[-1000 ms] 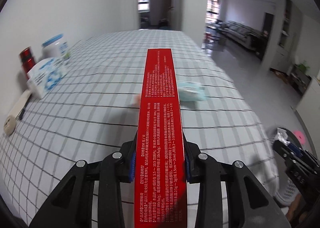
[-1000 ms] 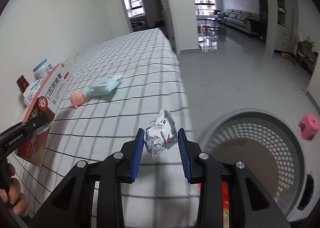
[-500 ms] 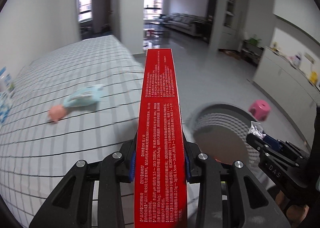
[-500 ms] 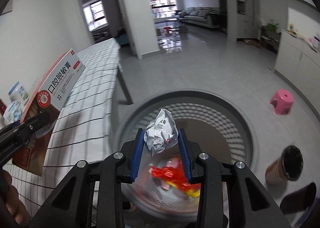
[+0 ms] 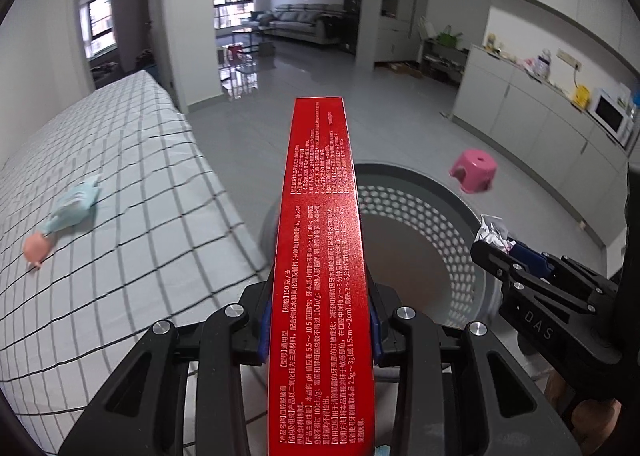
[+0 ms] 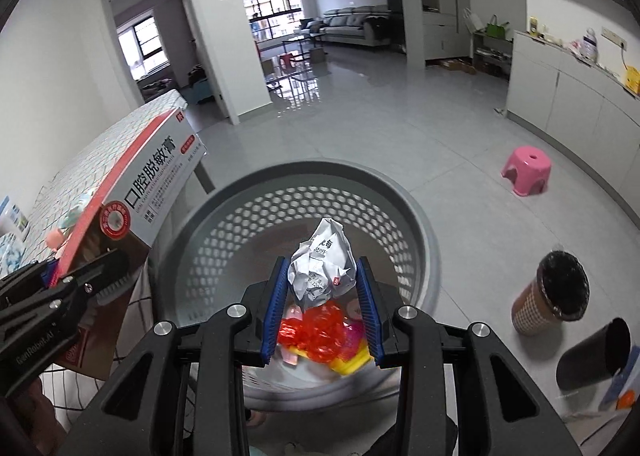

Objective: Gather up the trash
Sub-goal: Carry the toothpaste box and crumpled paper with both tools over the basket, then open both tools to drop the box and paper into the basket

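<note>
My left gripper (image 5: 318,320) is shut on a long red toothpaste box (image 5: 322,256), which points out over the table edge toward a grey perforated basket (image 5: 448,216) on the floor. The same box (image 6: 140,196) shows at the left of the right wrist view, held by the left gripper (image 6: 86,280). My right gripper (image 6: 322,304) is shut on a crumpled white paper wad (image 6: 324,268) directly above the basket (image 6: 224,240), which holds red and yellow wrappers (image 6: 316,330). In the left wrist view the right gripper (image 5: 494,242) hangs at the basket's right side with the wad (image 5: 492,232).
A checked tablecloth (image 5: 132,184) covers the table on the left, with a light blue wipes pack (image 5: 76,208) and a small pink item (image 5: 36,250) lying on it. A pink stool (image 6: 526,170), a paper cup (image 6: 554,294) and a dark cup (image 6: 592,352) stand on the floor.
Both grippers have swung right, off the table and toward the basket, each keeping its load. The right one now hangs over the basket's inside.
</note>
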